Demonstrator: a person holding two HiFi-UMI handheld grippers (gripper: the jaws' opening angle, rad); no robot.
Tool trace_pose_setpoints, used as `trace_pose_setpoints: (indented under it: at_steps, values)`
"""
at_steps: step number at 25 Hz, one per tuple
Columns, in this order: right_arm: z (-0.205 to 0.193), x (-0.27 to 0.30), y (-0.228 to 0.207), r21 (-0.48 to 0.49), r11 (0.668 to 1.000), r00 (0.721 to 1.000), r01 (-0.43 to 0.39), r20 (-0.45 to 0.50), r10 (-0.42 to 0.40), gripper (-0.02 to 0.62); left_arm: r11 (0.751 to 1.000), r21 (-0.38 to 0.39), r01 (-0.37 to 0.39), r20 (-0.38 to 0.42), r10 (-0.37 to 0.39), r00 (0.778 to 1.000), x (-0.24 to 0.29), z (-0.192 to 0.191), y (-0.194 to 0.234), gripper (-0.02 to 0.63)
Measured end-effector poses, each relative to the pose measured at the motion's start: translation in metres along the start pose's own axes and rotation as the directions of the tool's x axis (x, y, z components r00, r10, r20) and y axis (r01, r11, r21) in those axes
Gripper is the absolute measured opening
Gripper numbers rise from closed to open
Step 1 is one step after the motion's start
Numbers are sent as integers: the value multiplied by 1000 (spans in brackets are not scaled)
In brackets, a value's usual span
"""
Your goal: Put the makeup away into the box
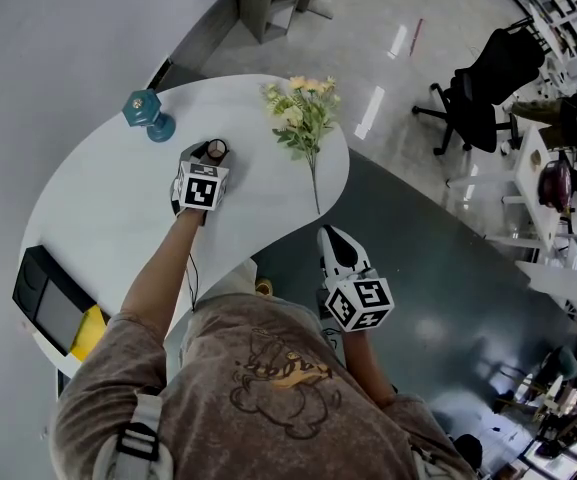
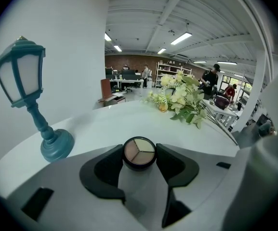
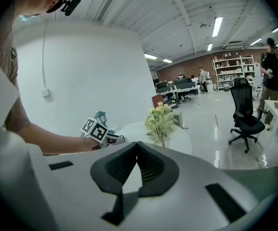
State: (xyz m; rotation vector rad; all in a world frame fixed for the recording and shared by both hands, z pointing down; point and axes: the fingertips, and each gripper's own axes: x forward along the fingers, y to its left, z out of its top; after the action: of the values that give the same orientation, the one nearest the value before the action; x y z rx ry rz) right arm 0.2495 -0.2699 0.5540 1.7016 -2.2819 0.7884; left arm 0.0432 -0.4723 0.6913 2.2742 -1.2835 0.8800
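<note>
**Desk:** Where is the makeup?

**Operator:** Left of centre in the head view, against the white table [image 1: 98,198]. My left gripper [image 1: 208,154] is clamped on the round eyeshadow compact [image 2: 139,151], a pad on each side and the three shades facing up. A teal lamp [image 1: 148,114] stands at upper left, with flowers [image 1: 303,118] to its right.

**Desk:** And the other claw?

**Operator:** My right gripper [image 3: 137,146] hangs beyond the table's edge at lower centre, jaws together and empty. The black box [image 1: 43,303] sits at lower left, well apart.

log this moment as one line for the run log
left gripper: fingers shut on round black three-shade makeup compact on white table | right gripper: fingers shut, empty | stage: grasp
</note>
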Motion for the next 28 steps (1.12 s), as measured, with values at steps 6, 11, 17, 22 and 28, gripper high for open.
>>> trace_pose_setpoints:
  at_steps: [6, 11, 17, 22, 28]
  values:
    - [-1, -11, 1, -1, 1000, 1000, 0, 12, 0, 3, 1000, 14, 16, 43, -17, 999, -13, 16, -11, 235]
    - [-1, -21, 6, -3, 1000, 1000, -18, 25, 18, 3, 1000, 9, 20, 66, -20, 998, -38, 27, -19, 233]
    - [0, -30, 15, -16, 999, 998, -52, 45, 53, 3, 1000, 4, 30, 113, -31, 993, -74, 42, -33, 233]
    - [0, -36, 22, -28, 996, 994, -86, 62, 88, 3, 999, -14, 50, 161, -47, 986, -112, 45, -46, 233]
    - [-2, -43, 33, -49, 989, 987, -137, 73, 140, 3, 998, -37, 57, 211, -48, 976, -155, 43, -64, 233]
